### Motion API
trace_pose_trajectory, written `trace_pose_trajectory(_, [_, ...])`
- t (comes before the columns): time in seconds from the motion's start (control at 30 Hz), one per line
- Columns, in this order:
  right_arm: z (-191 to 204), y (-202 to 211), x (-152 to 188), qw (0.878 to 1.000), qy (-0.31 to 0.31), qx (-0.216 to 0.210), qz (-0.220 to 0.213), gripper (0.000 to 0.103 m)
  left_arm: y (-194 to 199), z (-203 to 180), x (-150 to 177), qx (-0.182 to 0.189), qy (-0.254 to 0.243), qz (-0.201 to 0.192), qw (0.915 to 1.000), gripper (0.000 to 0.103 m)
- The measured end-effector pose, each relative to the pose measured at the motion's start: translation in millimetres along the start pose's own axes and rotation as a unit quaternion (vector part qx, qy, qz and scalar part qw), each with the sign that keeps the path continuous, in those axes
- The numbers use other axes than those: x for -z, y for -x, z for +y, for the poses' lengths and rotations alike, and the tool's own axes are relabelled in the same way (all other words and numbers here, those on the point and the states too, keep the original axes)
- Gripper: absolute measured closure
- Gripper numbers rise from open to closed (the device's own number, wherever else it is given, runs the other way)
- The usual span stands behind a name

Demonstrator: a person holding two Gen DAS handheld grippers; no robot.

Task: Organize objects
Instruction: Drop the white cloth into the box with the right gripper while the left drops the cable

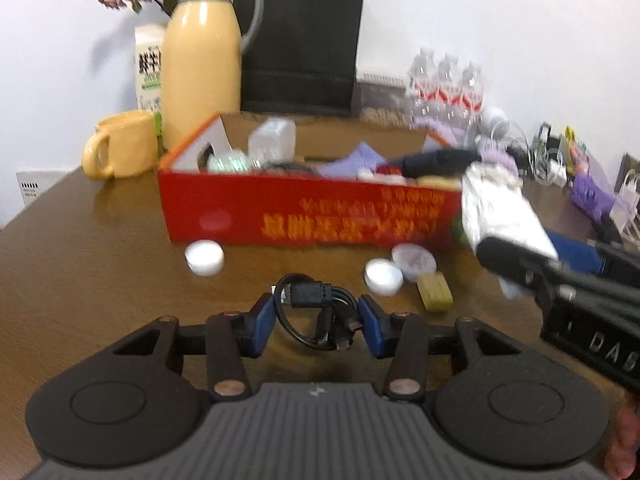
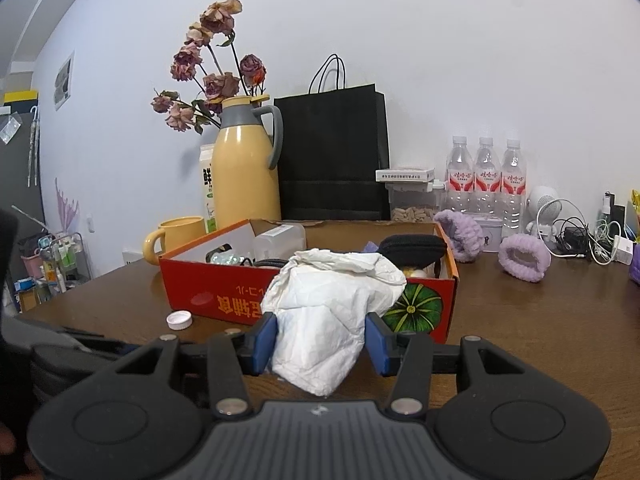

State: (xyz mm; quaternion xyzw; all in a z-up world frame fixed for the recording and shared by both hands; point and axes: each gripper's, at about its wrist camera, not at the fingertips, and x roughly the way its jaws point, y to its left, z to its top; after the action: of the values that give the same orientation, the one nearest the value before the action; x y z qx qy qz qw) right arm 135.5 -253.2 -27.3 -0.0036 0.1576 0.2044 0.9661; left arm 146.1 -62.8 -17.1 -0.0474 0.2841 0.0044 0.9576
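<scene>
Fingers: your left gripper (image 1: 318,322) brackets the coiled black cable (image 1: 316,310), pads beside it; whether they clamp it, you cannot tell. Your right gripper (image 2: 320,344) is clamped on the crumpled white tissue (image 2: 328,312).
Cable: rests on the worktop (image 1: 100,280) near its front edge, before the red box (image 1: 312,216).
Tissue: held aloft by the box's front wall.
Handling: tissue looks light, soft, easily torn. Cable is limp and springy; grip across the bundled loops, not the plugs.
</scene>
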Motion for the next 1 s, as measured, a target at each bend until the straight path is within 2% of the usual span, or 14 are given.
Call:
trace_pose_trajectory(0.23, [5,-18,-26,1.0,0.018,-0.011,-0.005,0.056,10,20,-52,0.0,0.007,-0.067,0.9977,0.057])
trace_pose_trajectory(0.47, [17,-55,-61,0.998,0.063,-0.008,-0.017,0.056,-9,25,-99,0.002,0.008,-0.101,0.9949,0.057])
trace_pose_trajectory(0.73, [15,-115,-85,0.998,0.059,0.008,-0.002,0.056,-48,30,-131,0.006,0.011,-0.109,0.994,0.057])
trace_pose_trajectory(1.0, [-8,-149,-74,0.999,0.037,0.014,0.031,0.056,-83,39,-138,0.006,0.004,-0.087,0.9961,0.057])
